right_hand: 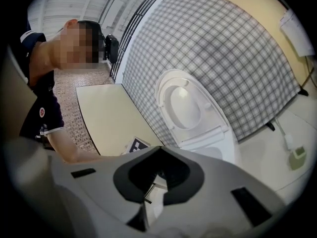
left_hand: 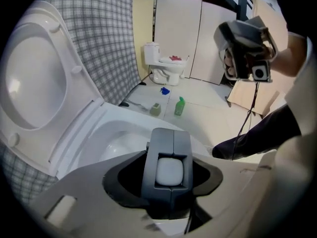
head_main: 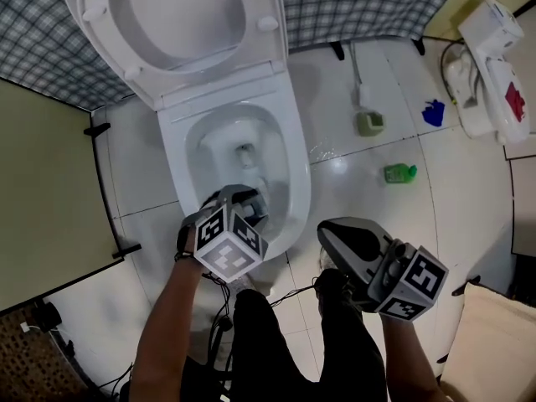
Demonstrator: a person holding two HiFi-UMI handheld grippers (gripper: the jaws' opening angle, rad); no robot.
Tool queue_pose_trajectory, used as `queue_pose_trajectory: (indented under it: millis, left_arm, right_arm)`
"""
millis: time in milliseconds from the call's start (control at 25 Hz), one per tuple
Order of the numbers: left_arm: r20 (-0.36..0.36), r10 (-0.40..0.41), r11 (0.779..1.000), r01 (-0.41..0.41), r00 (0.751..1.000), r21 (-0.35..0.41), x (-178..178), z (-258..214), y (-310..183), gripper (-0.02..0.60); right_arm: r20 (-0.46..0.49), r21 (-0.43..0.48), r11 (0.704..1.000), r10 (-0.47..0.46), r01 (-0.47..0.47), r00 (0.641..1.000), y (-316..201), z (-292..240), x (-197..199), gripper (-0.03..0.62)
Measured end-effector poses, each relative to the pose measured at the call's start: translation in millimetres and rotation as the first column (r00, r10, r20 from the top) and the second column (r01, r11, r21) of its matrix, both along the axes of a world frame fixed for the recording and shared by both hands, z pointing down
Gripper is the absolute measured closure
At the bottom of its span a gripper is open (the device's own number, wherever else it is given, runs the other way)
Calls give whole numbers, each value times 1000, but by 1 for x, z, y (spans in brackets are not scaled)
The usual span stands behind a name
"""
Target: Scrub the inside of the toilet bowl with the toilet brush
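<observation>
Toilet [head_main: 295, 153] fills the head view, lid [head_main: 167, 23] raised against the checked wall; left gripper [head_main: 247, 201] hangs over the bowl's near rim, pointing steeply down into it; right gripper [head_main: 343, 237] is held apart to the right, above the floor; brush [head_main: 368, 122] sits on the floor right of the toilet, untouched, its handle reaching toward the wall, a green bottle [head_main: 399, 172] near it.

Left gripper view: fingers [left_hand: 153, 167] stand closed together as one dark block with a seam down the middle and a pale square framed in it; the white bowl lies beyond; brush and bottle sit side by side farther off.

Right gripper view: its hollow shows no fingers clearly, so open or closed I cannot tell; lid and bowl lie ahead; brush at far right.
</observation>
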State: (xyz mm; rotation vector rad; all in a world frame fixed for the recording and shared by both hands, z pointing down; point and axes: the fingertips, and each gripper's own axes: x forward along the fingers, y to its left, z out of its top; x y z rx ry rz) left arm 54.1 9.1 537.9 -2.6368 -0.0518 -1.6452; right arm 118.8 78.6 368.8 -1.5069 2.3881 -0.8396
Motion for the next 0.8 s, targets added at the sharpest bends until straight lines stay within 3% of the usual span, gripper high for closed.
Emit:
queue_pose_trajectory:
  millis: [160, 320, 480, 600, 800]
  left_arm:
    - [-15, -18, 1000, 18, 1000, 6, 5, 30, -28, 365]
    - [-23, 3, 1000, -4, 1000, -24, 3, 18, -33, 365]
    - [-1, 88, 996, -88, 996, -25, -10, 1, -4, 365]
    - [11, 146, 987, -145, 989, -67, -22, -21, 21, 365]
    - [65, 286, 947, -271, 956, -173, -50, -59, 67, 365]
  right_arm:
    - [-8, -8, 1000, 7, -7, 1000, 7, 3, 3, 594]
    - [3, -11, 1000, 15, -15, 1000, 8, 3, 2, 594]
    - [7, -9, 1000, 14, -14, 1000, 8, -9, -1, 594]
    - [-10, 0, 1000, -4, 4, 1000, 7, -25, -3, 594]
    - [-13, 30, 999, -21, 21, 1000, 0, -53, -12, 594]
